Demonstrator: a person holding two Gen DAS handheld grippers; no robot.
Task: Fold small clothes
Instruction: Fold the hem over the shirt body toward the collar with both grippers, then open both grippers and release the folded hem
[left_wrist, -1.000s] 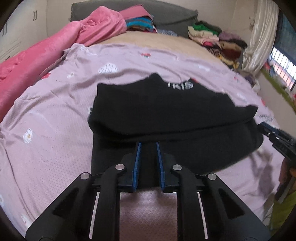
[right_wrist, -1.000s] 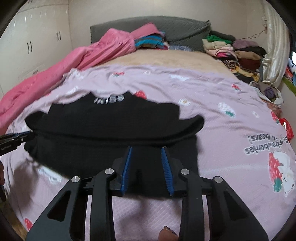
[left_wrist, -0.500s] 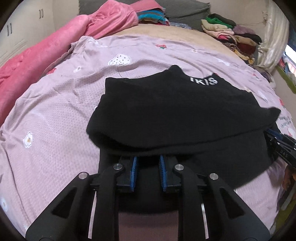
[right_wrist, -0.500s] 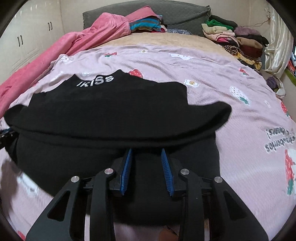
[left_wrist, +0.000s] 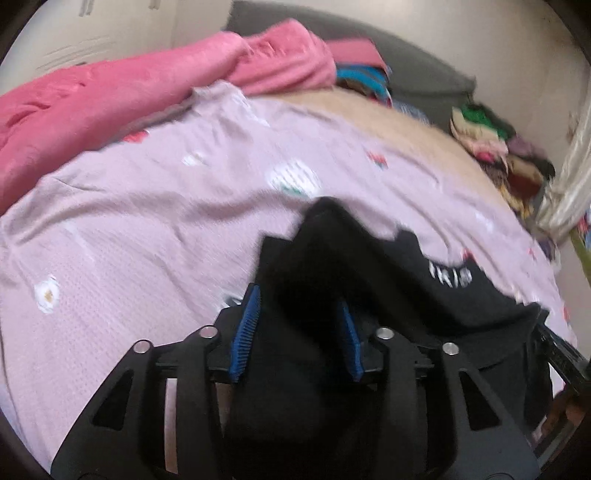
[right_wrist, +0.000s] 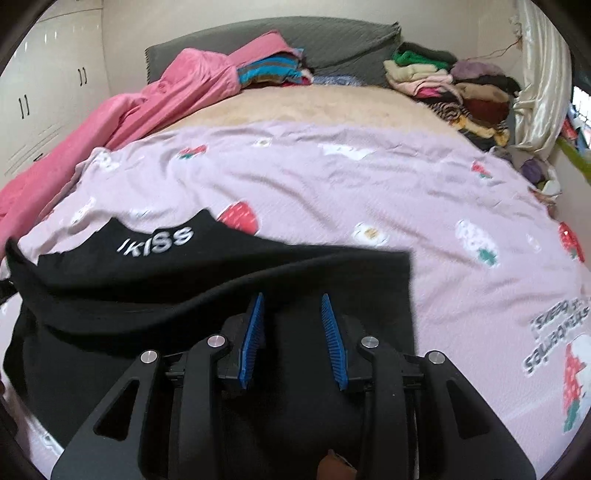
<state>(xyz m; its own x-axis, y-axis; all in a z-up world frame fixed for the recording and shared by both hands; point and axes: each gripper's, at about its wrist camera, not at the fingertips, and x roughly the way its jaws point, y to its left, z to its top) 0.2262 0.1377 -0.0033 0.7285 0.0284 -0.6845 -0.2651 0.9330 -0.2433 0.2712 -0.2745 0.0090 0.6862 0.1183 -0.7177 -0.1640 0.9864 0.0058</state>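
A wide bed fills the room, spread with a pale lilac sheet (right_wrist: 332, 192) printed with strawberries, daisies and some lettering. Beyond it a tan blanket (right_wrist: 314, 107) covers the far half of the mattress, up to a grey headboard (right_wrist: 332, 40). A pink duvet (right_wrist: 140, 110) is heaped along the left edge, with white wardrobe doors (right_wrist: 48, 85) behind it. Folded clothes (right_wrist: 450, 85) are stacked in the far right corner, next to a cream curtain (right_wrist: 535, 74).

A black garment (right_wrist: 207, 273) with white "IKISS" lettering at the neck lies on the near part of the sheet, its lower edge brought up over itself.

The left gripper (left_wrist: 295, 314), seen in a blurred view, has its blue-padded jaws spreading apart; black cloth rises in a peak between them, but the pads do not look pressed on it. The right gripper (right_wrist: 293, 314) sits over the garment's right side with its jaws partly apart and black fabric in the gap; I cannot tell whether it grips the cloth.
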